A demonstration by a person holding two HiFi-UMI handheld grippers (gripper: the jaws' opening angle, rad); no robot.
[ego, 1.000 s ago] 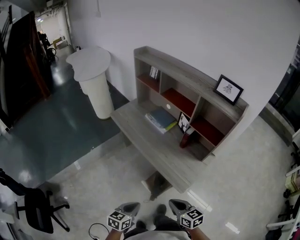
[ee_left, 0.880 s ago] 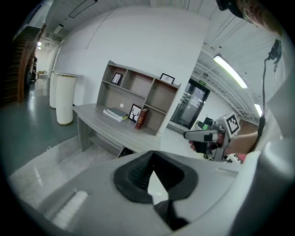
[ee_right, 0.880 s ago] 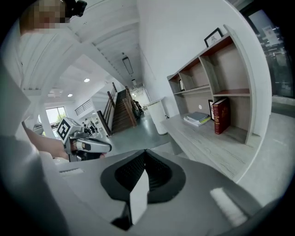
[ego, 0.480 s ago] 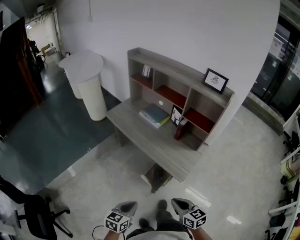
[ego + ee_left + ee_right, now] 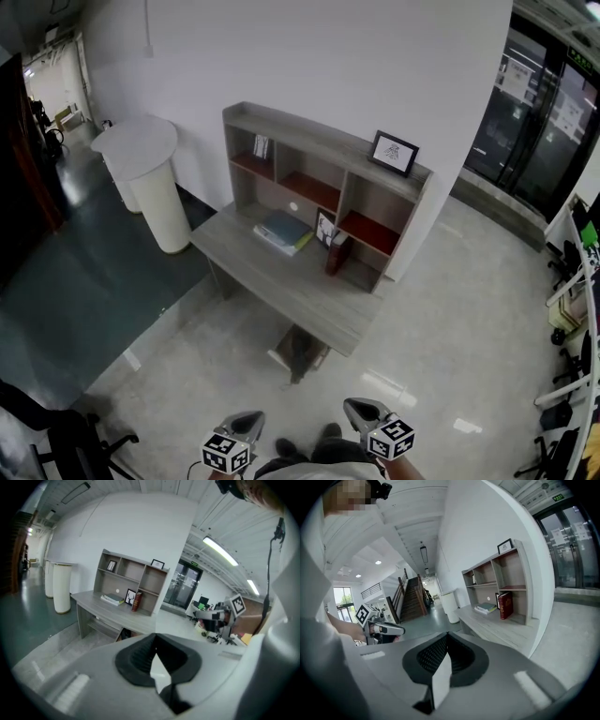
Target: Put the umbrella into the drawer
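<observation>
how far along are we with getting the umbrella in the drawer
Nothing looks done. In hand: nothing; the left gripper and right gripper are both shut and empty, well short of the desk. No umbrella shows in any view. Left: find and grasp the umbrella, open a drawer, put it in.

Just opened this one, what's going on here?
A person stands some way off from a grey wooden desk with a shelf unit, holding the left tongs and right tongs low in front of the body. Both tongs are shut with nothing between them. No umbrella can be made out in any view, so nothing has been picked up yet.
</observation>
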